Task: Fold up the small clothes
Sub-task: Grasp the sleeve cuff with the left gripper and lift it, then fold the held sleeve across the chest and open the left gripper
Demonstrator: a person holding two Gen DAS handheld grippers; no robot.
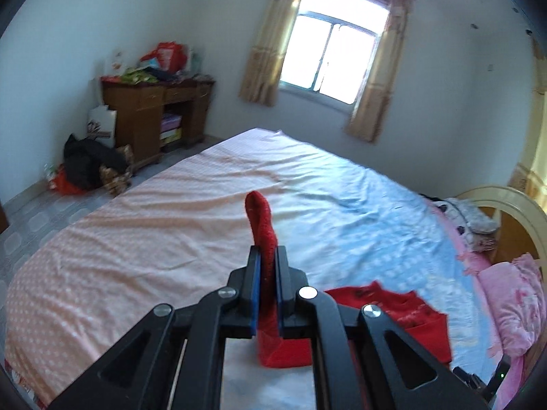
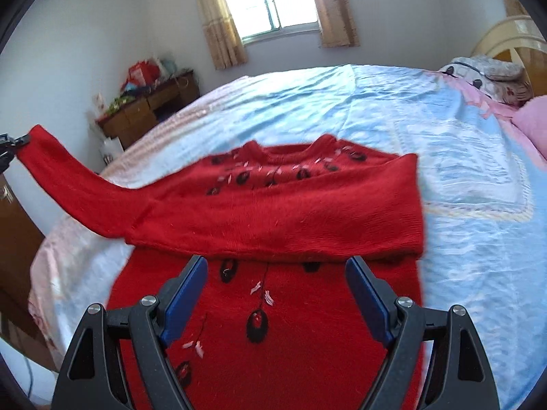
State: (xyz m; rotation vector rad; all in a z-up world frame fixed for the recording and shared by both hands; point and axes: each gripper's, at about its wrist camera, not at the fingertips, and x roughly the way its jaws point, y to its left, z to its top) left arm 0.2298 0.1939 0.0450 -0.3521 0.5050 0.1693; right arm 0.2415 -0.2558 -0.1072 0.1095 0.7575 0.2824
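Nearby: wooden desk (image 1: pixel 155 112) against far wall, heaped with bags and boxes; dark bundle (image 1: pixel 92 167) on floor beside it; window (image 1: pixel 333 58) with beige curtains; pink pillow (image 1: pixel 516 300) and headboard (image 1: pixel 512 212) at right edge of bed (image 1: pixel 136 239).

Task item: red sweater (image 2: pixel 273 205), black-and-pink pattern, spread on bed's blue-and-pink sheet, one sleeve folded across chest, other sleeve (image 2: pixel 78 184) lifted off to left.

Left gripper (image 1: pixel 267 256): blue pads pressed together, pinching red sleeve cuff; cuff end standing up past fingertips, raised clear of bed.

Right gripper (image 2: pixel 276 270): jaws spread wide, nothing between pads, poised over sweater's lower body just below folded sleeve; contact with fabric not discernible.

Obstructions: none between right gripper and sweater; folded sleeve lying across chest pattern, hiding part of it.

View differences: left wrist view only — floor clutter, desk shelves, cuff in grip seen close, just a corner of sweater body. Right wrist view only — whole sweater layout, neckline, pattern, lifted sleeve running to left gripper at frame edge.
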